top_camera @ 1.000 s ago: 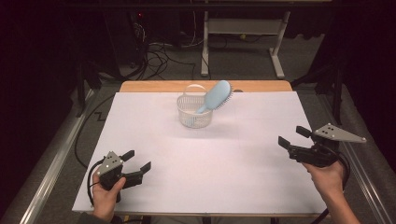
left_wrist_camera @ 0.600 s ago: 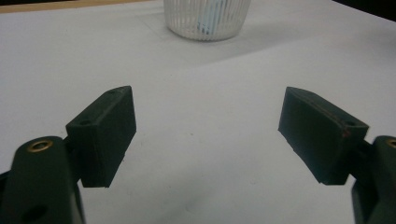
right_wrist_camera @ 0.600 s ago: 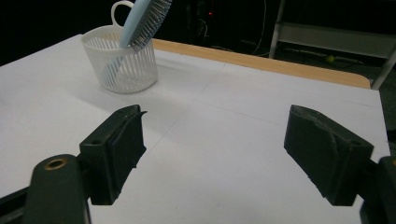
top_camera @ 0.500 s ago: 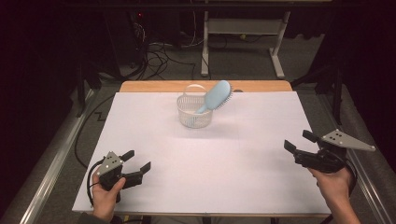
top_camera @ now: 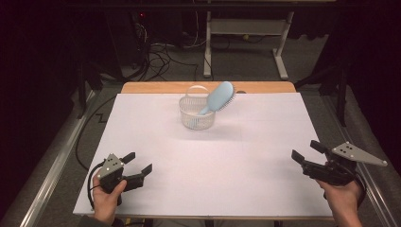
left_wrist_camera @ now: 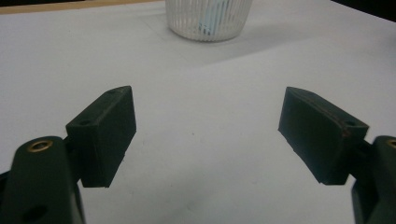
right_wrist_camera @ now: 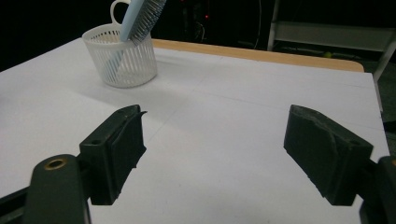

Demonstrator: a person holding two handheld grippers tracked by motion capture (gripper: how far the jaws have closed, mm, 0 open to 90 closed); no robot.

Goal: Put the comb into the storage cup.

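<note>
A small white slatted basket stands on the white table sheet near its far middle. A light blue hairbrush leans in it, bristle head up and tilted right. My left gripper rests at the near left corner, open, nothing between its jaws. My right gripper sits low at the near right edge, open and empty too. Both are far from the basket.
A wooden table edge shows beyond the sheet. Behind the table are a white metal stand and cables on the dark floor. A metal rail runs along the left side.
My right gripper has drawn back toward the near right edge and dropped lower. The left gripper, basket and brush have stayed put.
</note>
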